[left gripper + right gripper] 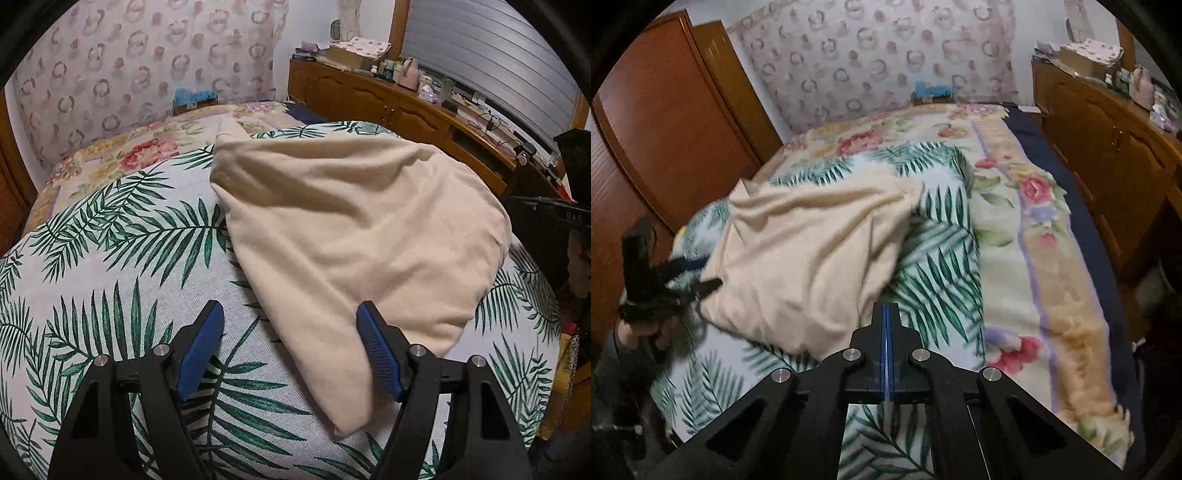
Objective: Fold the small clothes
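A cream-coloured garment (354, 236) lies loosely folded on a palm-leaf printed cloth (110, 266) on the bed. My left gripper (291, 325) is open, its blue pads on either side of the garment's near corner, empty. In the right wrist view the garment (805, 258) lies left of centre. My right gripper (885, 314) is shut with nothing between the pads, just off the garment's right edge, above the palm-leaf cloth (938, 258). The left gripper (690, 275) shows there at the garment's left edge.
A floral blanket (1052, 258) covers the bed under the palm cloth. A wooden sideboard (406, 107) with clutter stands on the right. A wooden wardrobe (665, 122) stands on the left. A patterned headboard (879, 62) is at the far end.
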`<state>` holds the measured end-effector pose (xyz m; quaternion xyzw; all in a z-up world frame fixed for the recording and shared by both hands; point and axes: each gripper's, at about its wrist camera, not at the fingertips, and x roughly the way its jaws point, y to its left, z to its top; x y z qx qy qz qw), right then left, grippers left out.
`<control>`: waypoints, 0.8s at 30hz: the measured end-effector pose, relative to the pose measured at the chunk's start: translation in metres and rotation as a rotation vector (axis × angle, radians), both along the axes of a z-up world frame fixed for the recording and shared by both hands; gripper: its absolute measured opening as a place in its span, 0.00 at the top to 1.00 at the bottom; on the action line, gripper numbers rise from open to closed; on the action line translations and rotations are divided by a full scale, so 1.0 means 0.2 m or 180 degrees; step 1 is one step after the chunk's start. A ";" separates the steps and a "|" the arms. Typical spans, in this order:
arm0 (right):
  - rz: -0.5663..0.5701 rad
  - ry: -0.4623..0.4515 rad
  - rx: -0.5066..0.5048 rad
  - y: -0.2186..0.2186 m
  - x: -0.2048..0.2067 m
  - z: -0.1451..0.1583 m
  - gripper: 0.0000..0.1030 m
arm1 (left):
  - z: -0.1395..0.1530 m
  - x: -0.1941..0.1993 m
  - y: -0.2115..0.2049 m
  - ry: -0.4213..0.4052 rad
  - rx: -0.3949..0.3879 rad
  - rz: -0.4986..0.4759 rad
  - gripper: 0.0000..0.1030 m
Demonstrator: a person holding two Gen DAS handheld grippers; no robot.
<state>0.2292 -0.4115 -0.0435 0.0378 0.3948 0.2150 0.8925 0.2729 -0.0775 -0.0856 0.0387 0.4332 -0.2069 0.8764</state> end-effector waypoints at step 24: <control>0.0564 -0.0064 -0.0219 0.38 0.26 -0.17 0.81 | 0.04 0.40 0.00 0.0478 -0.0733 0.0002 0.90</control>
